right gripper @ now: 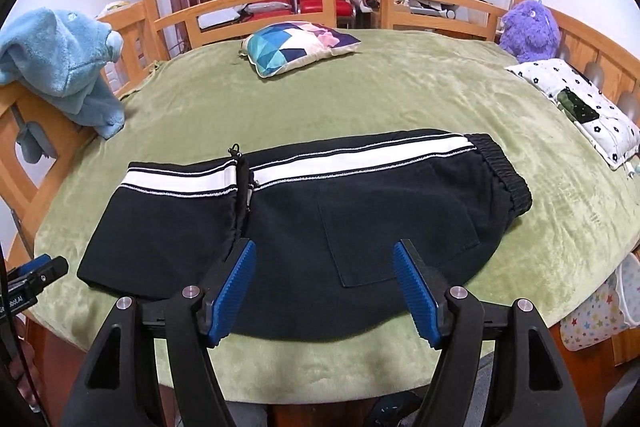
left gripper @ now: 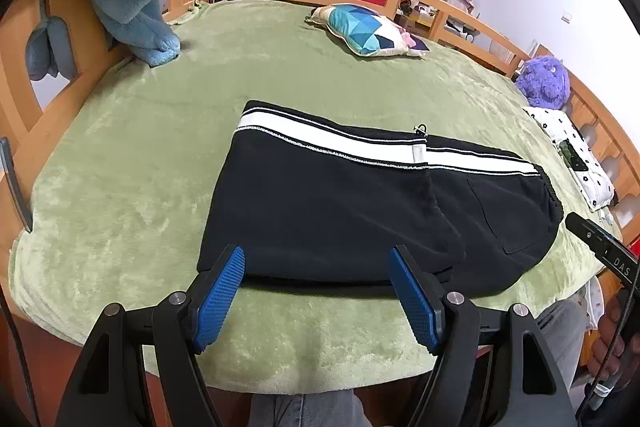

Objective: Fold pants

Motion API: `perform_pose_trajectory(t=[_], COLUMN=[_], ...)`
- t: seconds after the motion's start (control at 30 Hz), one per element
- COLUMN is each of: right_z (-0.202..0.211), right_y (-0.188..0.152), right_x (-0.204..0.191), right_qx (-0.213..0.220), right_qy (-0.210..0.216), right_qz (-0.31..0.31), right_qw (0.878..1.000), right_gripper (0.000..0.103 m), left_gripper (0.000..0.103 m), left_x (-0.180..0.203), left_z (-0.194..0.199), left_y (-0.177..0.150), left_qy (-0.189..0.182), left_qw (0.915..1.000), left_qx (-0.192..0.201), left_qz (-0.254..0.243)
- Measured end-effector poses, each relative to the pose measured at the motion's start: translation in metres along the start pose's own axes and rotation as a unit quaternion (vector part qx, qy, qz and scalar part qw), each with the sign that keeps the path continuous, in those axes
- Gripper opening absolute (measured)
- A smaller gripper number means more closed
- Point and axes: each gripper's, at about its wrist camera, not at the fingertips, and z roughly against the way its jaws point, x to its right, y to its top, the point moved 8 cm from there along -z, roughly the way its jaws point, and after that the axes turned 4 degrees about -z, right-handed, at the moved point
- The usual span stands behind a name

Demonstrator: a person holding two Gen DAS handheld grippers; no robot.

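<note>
Both my left gripper (left gripper: 318, 259) and right gripper (right gripper: 324, 254) hang with jaws apart over the folded black pants (right gripper: 304, 227) on the green bed (right gripper: 360, 99)

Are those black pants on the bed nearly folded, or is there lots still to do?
Partly done: the pants lie flat on the green blanket, legs already doubled back over the seat. Nothing is in hand; the left gripper and right gripper are both open above the near edge. Probably one more fold remains.
</note>
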Motion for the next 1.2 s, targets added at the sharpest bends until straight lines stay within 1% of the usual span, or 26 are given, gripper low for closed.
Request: perform_pose_trajectory(t=[0.1,0.2,0.3,0.43,0.57,0.67,0.7,0.83,0.9,0.97,1.03,1.2], right_z=[0.002,0.006,0.008,0.01,0.001,-0.014,-0.02,-0.043,-0.055,-0.067,-0.076,-0.09], right_y=[0.0,0.0,0.002,0.005,0.004,-0.001,-0.003,-0.009,-0.012,-0.016,-0.019,-0.024], right_x=[-0.002,-0.006,-0.009,-0.01,-0.014,-0.017,-0.018,-0.019,-0.019,-0.018,-0.016,-0.01], right_qx=[0.0,0.006,0.013,0.038,0.042,0.029,0.02,-0.004,-0.022,-0.044,-0.053,-0.065], right_qy=[0.001,-0.003,-0.001,0.002,-0.002,0.004,0.006,0.013,0.02,0.027,0.028,0.016], right_qz=[0.002,0.011,0.018,0.022,0.042,0.04,0.038,0.025,0.017,0.009,0.004,0.0], right_qw=[1.0,1.0,1.0,0.999,0.998,0.999,0.999,1.0,0.999,0.999,0.998,0.998], right_gripper=[0.071,0.074,0.074,0.074,0.074,0.074,0.074,0.074,0.074,0.074,0.073,0.073], left_gripper=[0.073,0.073,0.075,0.077,0.078,0.078,0.077,0.076,0.075,0.072,0.07,0.07], left_x=[-0.002,-0.005,-0.008,-0.023,-0.041,-0.06,-0.065,-0.081,-0.084,-0.088,-0.089,-0.089], left_z=[0.004,0.008,0.01,0.007,-0.012,-0.03,-0.036,-0.054,-0.067,-0.078,-0.088,-0.111], left_y=[0.0,0.002,0.005,0.005,-0.003,-0.014,-0.018,-0.027,-0.03,-0.031,-0.031,-0.03], left_qy=[0.005,0.019,0.031,0.066,0.069,0.076,0.07,0.017,-0.013,-0.016,-0.035,-0.066], left_qw=[1.0,0.9997,0.9993,0.9972,0.9971,0.9966,0.997,0.9973,0.9964,0.9956,0.9944,0.9902], left_qx=[0.005,0.013,0.019,0.036,0.024,0.011,0.006,-0.008,-0.024,-0.035,-0.039,-0.053], left_qz=[0.003,0.001,0.0,0.004,0.021,0.029,0.032,0.071,0.081,0.086,0.092,0.111])
